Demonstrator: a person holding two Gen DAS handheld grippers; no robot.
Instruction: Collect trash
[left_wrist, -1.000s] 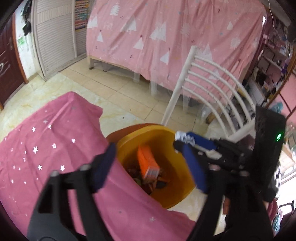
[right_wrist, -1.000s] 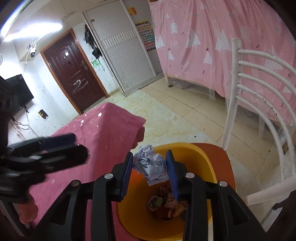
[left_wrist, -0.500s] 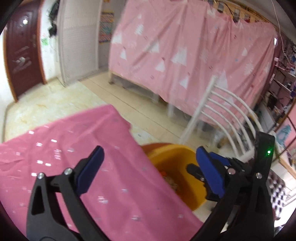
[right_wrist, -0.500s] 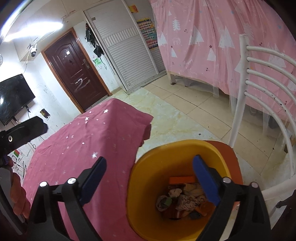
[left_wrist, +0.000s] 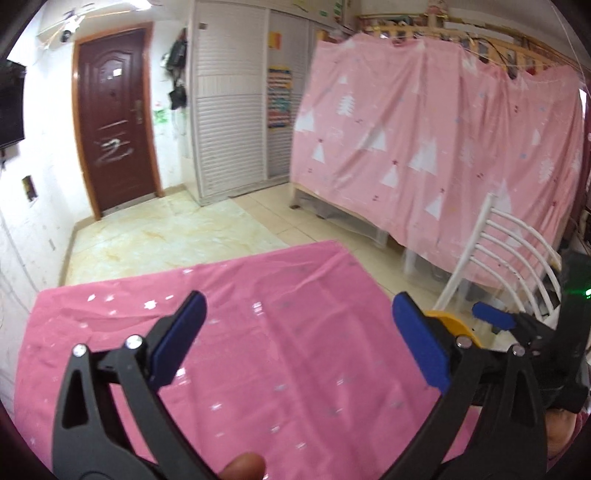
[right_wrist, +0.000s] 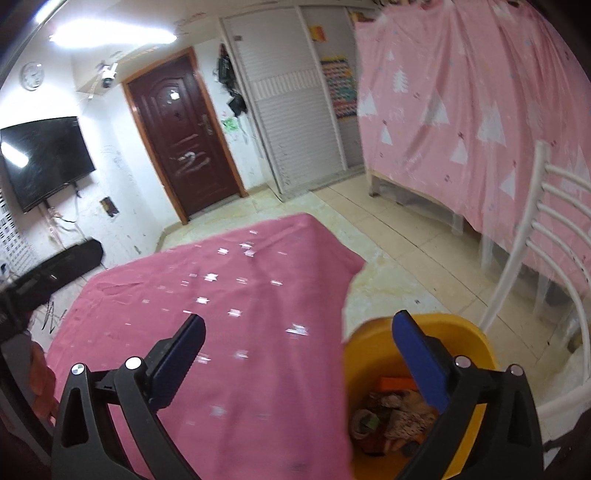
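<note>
Gaping right tongs (right_wrist: 297, 345) straddling cloth (right_wrist: 229, 332) edge, yellow bin (right_wrist: 476, 339) alongside

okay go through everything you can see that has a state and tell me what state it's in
left tongs: open, empty
right tongs: open, empty
yellow bin: uncovered, trash inside
brown door: closed
TV: off
ceiling light: on
white chair: upright

Home room: wooden door (right_wrist: 184, 147), wall TV (right_wrist: 44, 158), curtained bed (left_wrist: 424, 147), chair (left_wrist: 498, 251)
</note>
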